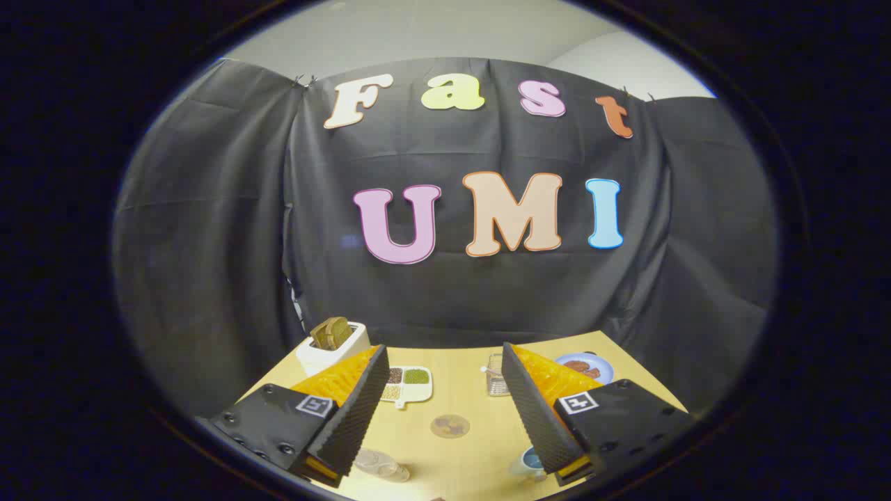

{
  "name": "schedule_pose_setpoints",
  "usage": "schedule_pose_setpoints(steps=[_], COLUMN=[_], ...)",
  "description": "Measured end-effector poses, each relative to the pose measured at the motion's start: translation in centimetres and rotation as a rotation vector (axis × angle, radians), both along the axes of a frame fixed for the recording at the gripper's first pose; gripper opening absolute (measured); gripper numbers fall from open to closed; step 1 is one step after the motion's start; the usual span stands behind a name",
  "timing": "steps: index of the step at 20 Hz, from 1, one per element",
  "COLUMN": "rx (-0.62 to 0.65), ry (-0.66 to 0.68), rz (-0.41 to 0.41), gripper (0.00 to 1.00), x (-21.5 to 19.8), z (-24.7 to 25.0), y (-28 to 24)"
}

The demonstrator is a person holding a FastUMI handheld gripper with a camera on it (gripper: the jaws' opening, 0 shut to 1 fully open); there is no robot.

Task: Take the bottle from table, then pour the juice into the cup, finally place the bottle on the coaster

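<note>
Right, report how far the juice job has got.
Nothing looks done yet. The gripper is open, its fingers holding nothing above the table. The coaster ahead lies bare. Left: grasp the bottle, pour into the cup, then set the bottle down.

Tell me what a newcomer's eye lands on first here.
The open gripper dominates, its two fingers spread wide above the light wooden table with nothing between them. Beyond the fingers sit a white toaster holding brown bread, a white divided dish of grains and a round brown coaster.

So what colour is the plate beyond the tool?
Light blue, holding brownish food; the plate shows best in the gripper view.
</note>
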State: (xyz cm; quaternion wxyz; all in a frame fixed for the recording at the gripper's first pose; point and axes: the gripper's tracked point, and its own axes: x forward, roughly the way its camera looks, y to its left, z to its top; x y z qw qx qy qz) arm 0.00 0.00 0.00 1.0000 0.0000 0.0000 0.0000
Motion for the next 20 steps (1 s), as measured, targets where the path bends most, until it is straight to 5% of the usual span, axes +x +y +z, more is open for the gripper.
schedule_pose_setpoints(steps=[20], rx=[0.053], ry=[0.018], rz=[-0.086], gripper=[1.00], x=[-2.8], z=[-1.2], y=[1.3])
